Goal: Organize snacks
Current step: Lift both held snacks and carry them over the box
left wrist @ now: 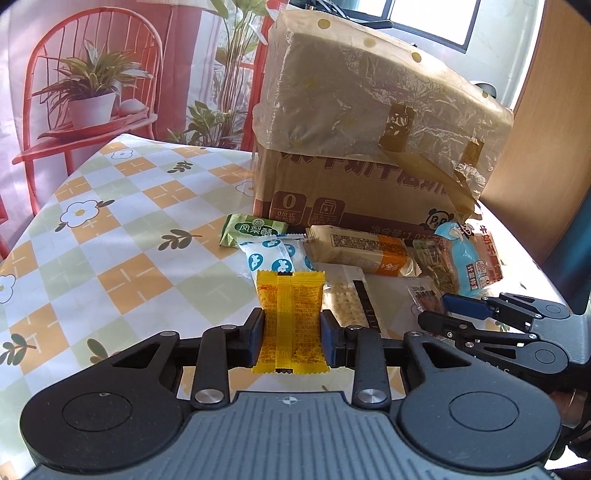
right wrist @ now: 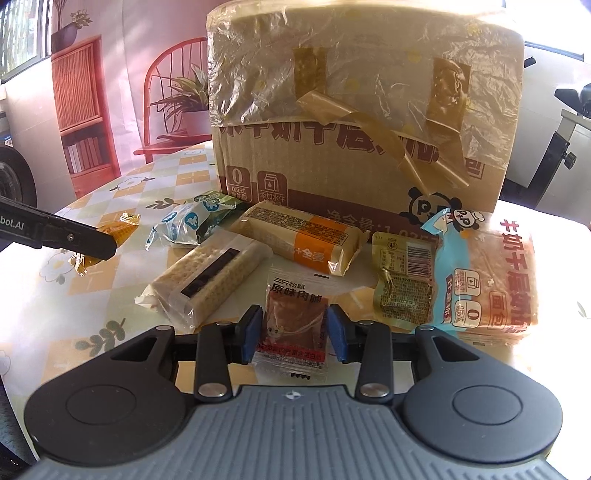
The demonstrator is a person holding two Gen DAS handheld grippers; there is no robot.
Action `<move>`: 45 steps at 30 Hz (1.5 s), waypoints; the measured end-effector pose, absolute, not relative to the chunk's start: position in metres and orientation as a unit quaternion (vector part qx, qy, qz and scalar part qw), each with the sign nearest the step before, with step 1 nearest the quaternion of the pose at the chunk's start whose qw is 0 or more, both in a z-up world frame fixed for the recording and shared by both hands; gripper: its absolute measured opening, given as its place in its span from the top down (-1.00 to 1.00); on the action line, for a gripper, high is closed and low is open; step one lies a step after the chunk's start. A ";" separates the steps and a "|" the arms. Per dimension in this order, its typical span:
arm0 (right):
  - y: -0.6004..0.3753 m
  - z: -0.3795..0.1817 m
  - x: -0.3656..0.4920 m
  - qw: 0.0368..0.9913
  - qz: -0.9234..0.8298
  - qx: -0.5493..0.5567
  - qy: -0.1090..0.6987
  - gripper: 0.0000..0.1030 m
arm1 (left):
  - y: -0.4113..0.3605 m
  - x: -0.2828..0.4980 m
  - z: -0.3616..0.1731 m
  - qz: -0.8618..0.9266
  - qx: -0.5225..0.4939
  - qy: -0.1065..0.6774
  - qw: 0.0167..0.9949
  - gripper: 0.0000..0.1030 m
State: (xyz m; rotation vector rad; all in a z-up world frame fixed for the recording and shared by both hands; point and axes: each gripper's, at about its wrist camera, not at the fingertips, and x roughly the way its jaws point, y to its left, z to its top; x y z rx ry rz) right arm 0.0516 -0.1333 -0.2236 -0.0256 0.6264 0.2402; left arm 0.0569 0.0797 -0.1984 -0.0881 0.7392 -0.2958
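STEP: we lift snacks | LEFT: left gripper (left wrist: 291, 328) fingers clamp yellow packet (left wrist: 290, 314) | RIGHT: right gripper (right wrist: 291, 332) fingers pinch jerky packet (right wrist: 293, 325) | ADVICE: we raise clear of surface (left wrist: 110, 229), avoiding cracker pack (right wrist: 207, 280).

You are at a table set up like a home.
A flower-check tablecloth (left wrist: 110, 236) covers it, a printed backdrop (left wrist: 92, 74) with a red chair and plants hangs at upper left, and a window (left wrist: 436, 18) shines at upper right.

cardboard box (right wrist: 369, 177) lettering partly hidden under plastic wrap (right wrist: 351, 74), bread pack (right wrist: 491, 273) cut off behind right gripper (right wrist: 290, 328)
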 end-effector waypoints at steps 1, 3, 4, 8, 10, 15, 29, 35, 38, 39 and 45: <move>-0.135 -0.220 0.050 0.946 0.117 -0.010 0.303 0.21 | 0.080 0.056 -0.195 -0.143 -0.044 0.355 0.923 0.35; -0.138 -0.211 0.046 0.951 0.113 -0.012 0.288 0.21 | 0.079 0.054 -0.187 -0.143 -0.049 0.341 0.928 0.35; -0.139 -0.207 0.044 0.953 0.112 -0.011 0.281 0.21 | 0.079 0.053 -0.183 -0.141 -0.050 0.335 0.930 0.35; -0.148 -0.185 0.038 0.964 0.104 -0.003 0.246 0.21 | 0.078 0.049 -0.161 -0.139 -0.059 0.305 0.940 0.35; -0.152 -0.173 0.036 0.968 0.102 0.000 0.230 0.21 | 0.078 0.048 -0.151 -0.138 -0.061 0.292 0.944 0.35; -0.158 -0.141 0.034 0.977 0.103 0.006 0.188 0.21 | 0.079 0.046 -0.123 -0.141 -0.073 0.262 0.952 0.35; -0.168 -0.061 0.076 0.989 0.109 -0.016 0.097 0.21 | 0.052 0.088 -0.043 -0.158 -0.071 0.166 0.971 0.35; -0.178 -0.037 0.131 0.990 0.095 -0.032 0.096 0.21 | 0.024 0.151 -0.025 -0.163 -0.062 0.152 0.973 0.35; -0.182 -0.035 0.160 0.988 0.085 -0.044 0.119 0.21 | 0.011 0.182 -0.023 -0.160 -0.053 0.159 0.973 0.34; -0.183 -0.035 0.167 0.988 0.082 -0.045 0.124 0.21 | 0.006 0.194 -0.023 -0.159 -0.051 0.162 0.972 0.35; -0.197 -0.051 0.203 0.981 0.056 -0.034 0.181 0.21 | -0.017 0.234 -0.039 -0.160 -0.025 0.202 0.966 0.34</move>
